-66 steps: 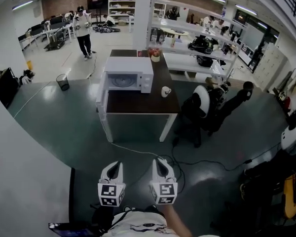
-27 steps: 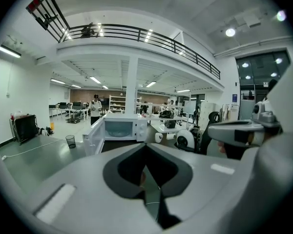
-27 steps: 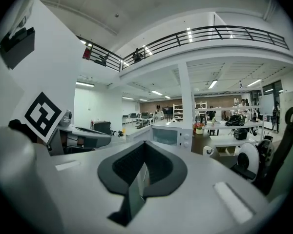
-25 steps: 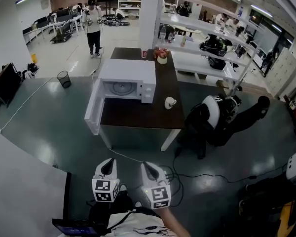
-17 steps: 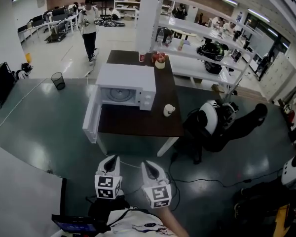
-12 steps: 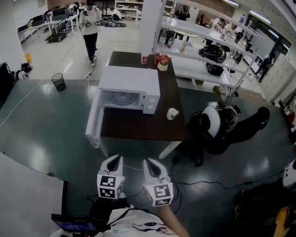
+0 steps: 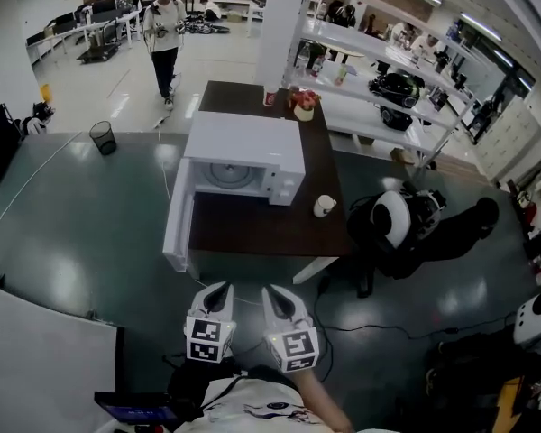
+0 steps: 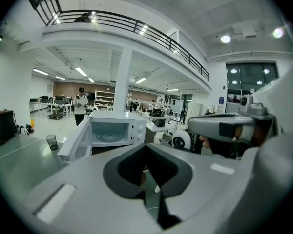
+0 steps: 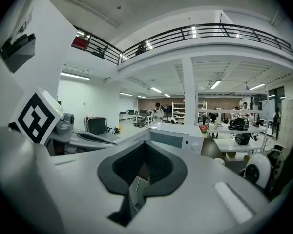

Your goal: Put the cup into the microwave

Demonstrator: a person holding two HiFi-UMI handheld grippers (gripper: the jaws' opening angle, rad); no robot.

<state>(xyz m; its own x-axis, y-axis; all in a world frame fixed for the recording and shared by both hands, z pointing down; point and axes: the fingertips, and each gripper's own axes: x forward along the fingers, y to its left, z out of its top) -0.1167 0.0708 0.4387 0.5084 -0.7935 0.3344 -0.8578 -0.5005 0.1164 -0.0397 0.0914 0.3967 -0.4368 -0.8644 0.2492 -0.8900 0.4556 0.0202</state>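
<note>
A white microwave [image 7: 243, 154] stands on a dark brown table [image 7: 270, 231], its door [image 7: 177, 225] swung open to the left and its cavity bare. To its right a small white cup [image 7: 324, 206] sits on the table near the right edge. Both grippers hover over the floor, short of the table's front edge. My left gripper [image 7: 220, 292] and my right gripper [image 7: 278, 296] are side by side, each shut and holding nothing. The left gripper view looks at the open microwave [image 8: 110, 132]. In the right gripper view the microwave's side [image 9: 176, 136] and the cup [image 9: 219, 161] show ahead.
A black-and-white chair [image 7: 399, 220] stands just right of the table. Cables [image 7: 370, 318] run across the floor in front. A flower pot [image 7: 304, 107] sits at the table's far end. Behind are shelves [image 7: 370, 48], a bin [image 7: 101, 136] and a standing person [image 7: 162, 21].
Both grippers have advanced toward the table, which now sits closer and larger in the head view. Their jaws stay shut. The cup and microwave have not moved.
</note>
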